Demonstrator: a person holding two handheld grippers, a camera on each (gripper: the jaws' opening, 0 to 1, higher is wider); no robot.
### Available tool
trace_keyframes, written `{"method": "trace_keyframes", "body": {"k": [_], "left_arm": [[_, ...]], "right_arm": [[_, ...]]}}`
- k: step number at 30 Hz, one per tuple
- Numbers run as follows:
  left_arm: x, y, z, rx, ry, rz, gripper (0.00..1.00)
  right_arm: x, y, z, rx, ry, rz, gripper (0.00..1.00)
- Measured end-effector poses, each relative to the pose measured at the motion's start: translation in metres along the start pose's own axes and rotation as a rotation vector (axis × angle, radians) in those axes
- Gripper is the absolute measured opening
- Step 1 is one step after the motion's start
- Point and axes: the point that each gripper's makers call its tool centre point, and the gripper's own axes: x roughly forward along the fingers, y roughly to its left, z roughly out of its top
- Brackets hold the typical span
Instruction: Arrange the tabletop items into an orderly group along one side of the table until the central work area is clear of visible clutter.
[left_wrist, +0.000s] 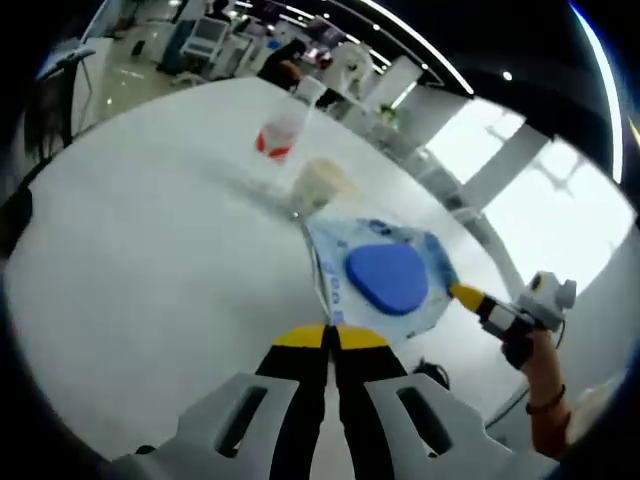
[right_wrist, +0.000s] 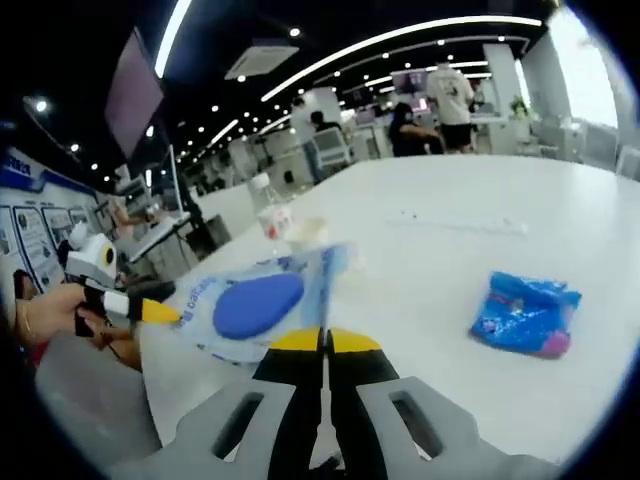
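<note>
A clear plastic pack (left_wrist: 385, 275) with a blue oval pad inside hangs just above the white table (left_wrist: 150, 260). My left gripper (left_wrist: 330, 338) is shut on its near edge. From the right, my right gripper (left_wrist: 462, 293), held by a hand, pinches the pack's far corner. In the right gripper view the same pack (right_wrist: 255, 305) sits ahead of my right gripper (right_wrist: 323, 342), which is shut on its edge, and the left gripper (right_wrist: 165, 314) grips its left side. A crumpled blue packet (right_wrist: 525, 315) lies on the table to the right.
A clear bottle with a red label (left_wrist: 277, 135) and a pale cream object (left_wrist: 320, 182) stand beyond the pack. A thin white strip (right_wrist: 460, 223) lies farther back on the table (right_wrist: 470, 260). People and desks fill the room behind.
</note>
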Motion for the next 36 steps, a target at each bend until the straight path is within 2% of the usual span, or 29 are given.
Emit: {"method": "trace_keyframes", "body": {"k": [2, 3, 6, 12, 19, 23, 28, 36], "left_arm": [[0.006, -0.003, 0.003, 0.062, 0.004, -0.012, 0.0], [0.012, -0.005, 0.007, 0.103, -0.011, -0.014, 0.0], [0.024, -0.008, 0.008, 0.113, 0.0, -0.028, 0.0], [0.051, -0.016, 0.021, 0.223, 0.011, -0.045, 0.0], [0.079, -0.02, 0.031, 0.258, 0.017, -0.066, 0.0], [0.096, -0.017, 0.039, 0.246, 0.019, -0.073, 0.0], [0.112, -0.015, 0.048, 0.237, 0.007, -0.062, 0.0], [0.134, -0.016, 0.054, 0.248, -0.005, -0.048, 0.0]], "right_arm": [[-0.003, -0.003, 0.0, 0.007, -0.006, -0.012, 0.01], [-0.006, -0.006, 0.001, 0.033, -0.015, -0.016, 0.01], [-0.011, -0.013, 0.002, 0.033, -0.027, -0.031, 0.01], [-0.017, -0.031, -0.006, 0.062, -0.02, -0.087, 0.01], [-0.015, -0.047, -0.011, 0.092, -0.017, -0.129, 0.01], [-0.007, -0.058, -0.011, 0.11, -0.014, -0.158, 0.01], [0.004, -0.066, -0.008, 0.112, -0.018, -0.168, 0.01], [0.018, -0.09, -0.004, 0.086, -0.01, -0.208, 0.01]]}}
